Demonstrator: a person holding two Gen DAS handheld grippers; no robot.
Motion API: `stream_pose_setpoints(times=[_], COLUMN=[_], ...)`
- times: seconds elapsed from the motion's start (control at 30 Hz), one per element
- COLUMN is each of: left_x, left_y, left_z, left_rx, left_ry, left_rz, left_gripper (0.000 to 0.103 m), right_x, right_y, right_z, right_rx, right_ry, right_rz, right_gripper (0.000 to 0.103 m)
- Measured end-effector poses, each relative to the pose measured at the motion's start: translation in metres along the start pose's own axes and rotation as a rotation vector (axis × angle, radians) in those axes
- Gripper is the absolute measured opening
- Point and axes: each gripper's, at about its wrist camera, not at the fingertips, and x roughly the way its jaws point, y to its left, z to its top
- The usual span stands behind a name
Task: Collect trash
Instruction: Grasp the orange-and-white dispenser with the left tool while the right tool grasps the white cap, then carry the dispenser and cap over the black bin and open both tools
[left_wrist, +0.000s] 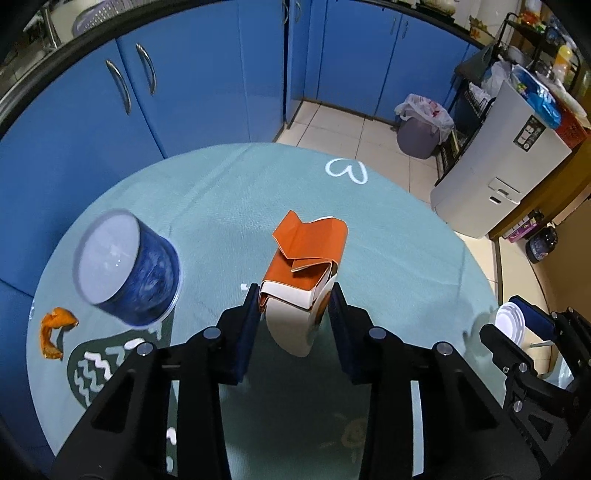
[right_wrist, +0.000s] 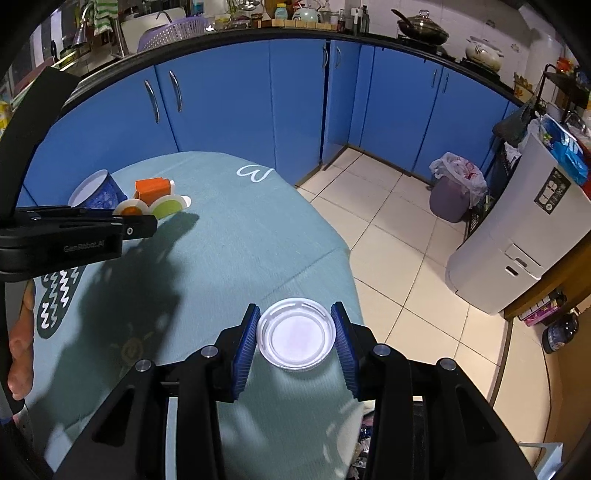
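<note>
Left wrist view: left gripper (left_wrist: 295, 299) jaws clamp an orange carton (left_wrist: 304, 266), long axis pointing ahead. Right gripper (right_wrist: 295, 332) jaws grip a white lid (right_wrist: 295, 334); bin (right_wrist: 448, 195) well ahead-right, nearer it.

on the desk (left_wrist: 229, 192) a cup (left_wrist: 125, 271) stands at the left, with a peel (left_wrist: 55, 332) near the desk's left edge beside it. right of the cup, a carton (left_wrist: 306, 273) sits between the left hand-held gripper's (left_wrist: 295, 306) fingers. a lid (right_wrist: 295, 334) sits between the right hand-held gripper's (right_wrist: 295, 332) fingers over the desk's right edge. a bin (left_wrist: 421, 129) stands on the floor beyond the desk.
</note>
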Motion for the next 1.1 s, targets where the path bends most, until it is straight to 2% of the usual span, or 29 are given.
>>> stream_pose_setpoints(times=[0.57,1.1], left_x=[-0.079,-0.135], left_y=[-0.015,-0.077], left_z=[-0.028,-0.06], left_rx=[0.021,0.11], left_ry=[-0.111,-0.176], left_rz=[-0.027,-0.06], left_gripper=[0.037,0.037], right_x=[-0.078,-0.15], right_y=[-0.006,-0.037], right_z=[-0.015,-0.049], right_rx=[0.004,0.063], right_ry=[-0.114,-0.205], right_rz=[-0.033,-0.087], right_gripper=[0.039,0.039])
